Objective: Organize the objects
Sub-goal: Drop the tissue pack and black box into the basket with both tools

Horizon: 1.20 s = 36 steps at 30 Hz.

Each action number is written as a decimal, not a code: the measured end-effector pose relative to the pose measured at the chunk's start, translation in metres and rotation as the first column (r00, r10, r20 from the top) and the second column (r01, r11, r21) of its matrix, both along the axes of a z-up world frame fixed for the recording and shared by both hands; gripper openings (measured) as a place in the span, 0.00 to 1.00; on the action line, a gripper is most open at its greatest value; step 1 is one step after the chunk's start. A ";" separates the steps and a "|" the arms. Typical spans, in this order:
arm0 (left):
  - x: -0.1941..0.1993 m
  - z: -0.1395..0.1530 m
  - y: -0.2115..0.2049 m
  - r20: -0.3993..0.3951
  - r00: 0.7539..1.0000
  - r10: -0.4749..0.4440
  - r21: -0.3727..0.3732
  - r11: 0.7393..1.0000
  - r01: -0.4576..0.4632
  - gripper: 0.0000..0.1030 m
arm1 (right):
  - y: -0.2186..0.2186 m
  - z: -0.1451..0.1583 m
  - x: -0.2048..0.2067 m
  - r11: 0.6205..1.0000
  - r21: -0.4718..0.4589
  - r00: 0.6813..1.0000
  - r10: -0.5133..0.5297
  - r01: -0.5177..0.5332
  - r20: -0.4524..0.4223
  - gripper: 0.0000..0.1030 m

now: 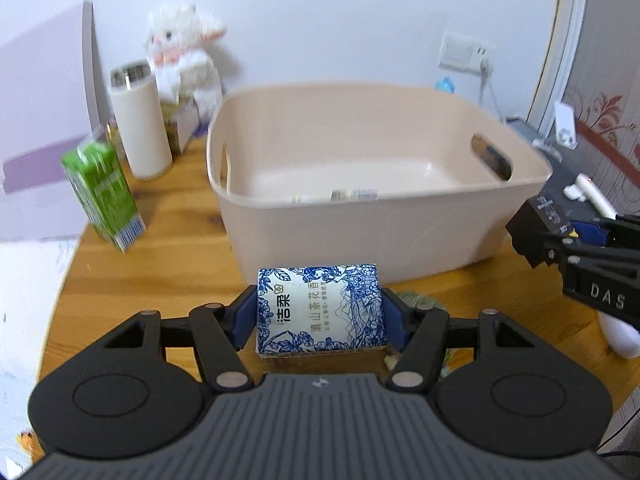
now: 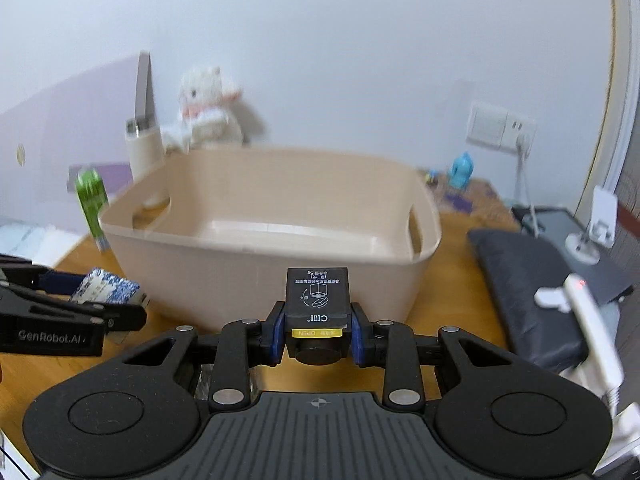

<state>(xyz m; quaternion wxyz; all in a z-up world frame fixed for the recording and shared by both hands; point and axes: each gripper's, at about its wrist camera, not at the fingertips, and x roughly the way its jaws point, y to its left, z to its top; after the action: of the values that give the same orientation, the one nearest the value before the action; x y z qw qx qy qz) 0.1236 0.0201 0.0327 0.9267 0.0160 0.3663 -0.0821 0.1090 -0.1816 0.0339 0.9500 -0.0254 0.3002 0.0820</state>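
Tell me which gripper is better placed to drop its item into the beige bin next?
Probably the right gripper: its black box sits centred before the beige bin. The left gripper, holding the blue-patterned pack, looks lower.

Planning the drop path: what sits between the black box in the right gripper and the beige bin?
In the right wrist view, nothing: the black box sits just before the beige bin, whose near wall rises right behind it.
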 end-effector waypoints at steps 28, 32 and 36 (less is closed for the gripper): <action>0.120 0.013 -0.037 -0.004 0.999 0.031 0.066 0.997 -0.031 0.63 | 0.003 0.009 0.103 0.999 0.007 0.999 -0.042 0.042 -0.001 0.28; 0.131 -0.005 -0.038 -0.035 0.998 0.046 0.094 0.995 -0.043 0.63 | 0.004 -0.004 0.114 0.999 -0.008 0.998 -0.045 0.044 -0.046 0.28; 0.132 -0.002 -0.037 -0.028 0.999 0.041 0.083 0.996 -0.038 0.63 | 0.010 -0.015 0.120 0.999 -0.031 0.996 -0.035 0.033 -0.083 0.28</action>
<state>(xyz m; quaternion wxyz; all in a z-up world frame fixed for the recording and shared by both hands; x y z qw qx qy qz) 0.2559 -0.0165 0.0308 0.9211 0.0456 0.3835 -0.0488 0.2289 -0.1711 0.0192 0.9374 -0.0310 0.3412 0.0623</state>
